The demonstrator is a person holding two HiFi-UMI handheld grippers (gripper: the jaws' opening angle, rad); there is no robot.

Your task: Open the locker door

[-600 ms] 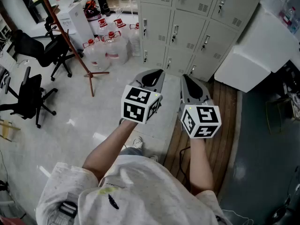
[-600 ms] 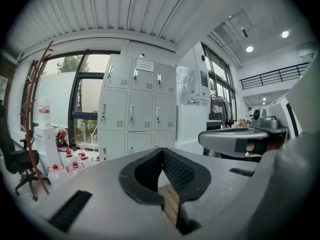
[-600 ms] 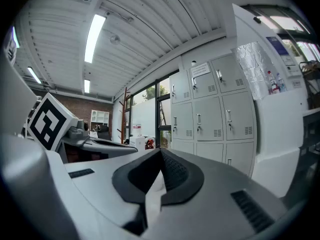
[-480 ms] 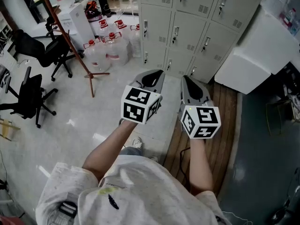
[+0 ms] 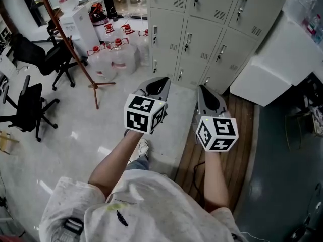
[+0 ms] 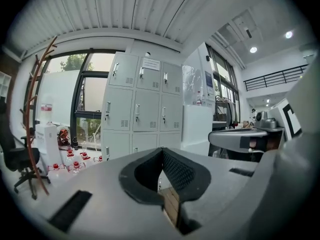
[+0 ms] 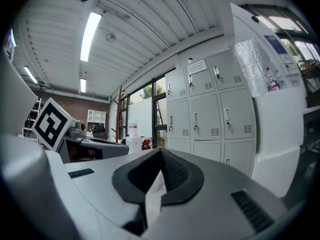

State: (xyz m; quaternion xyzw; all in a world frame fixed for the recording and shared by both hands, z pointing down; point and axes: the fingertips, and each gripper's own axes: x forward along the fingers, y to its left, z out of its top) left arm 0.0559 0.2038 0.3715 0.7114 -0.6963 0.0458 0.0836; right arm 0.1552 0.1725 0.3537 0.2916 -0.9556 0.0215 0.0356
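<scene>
1. Head view: since a moment ago my left gripper [image 5: 160, 80] has drifted slightly left; its jaws are pressed together, empty.
2. My right gripper [image 5: 203, 88] is likewise closed, empty.
3. The lockers [image 5: 202, 29] sit upper middle, doors shut.

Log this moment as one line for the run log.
phase: pre-contact | left gripper: shut, empty | right gripper: shut, empty | lockers: doors closed, ahead of both grippers, not touched

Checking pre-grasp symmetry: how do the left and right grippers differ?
In the head view the left gripper shows over pale floor, the right gripper over brown wooden planks. The left is held higher in frame than the right. Both: jaws together, empty, facing the grey metal lockers.
</scene>
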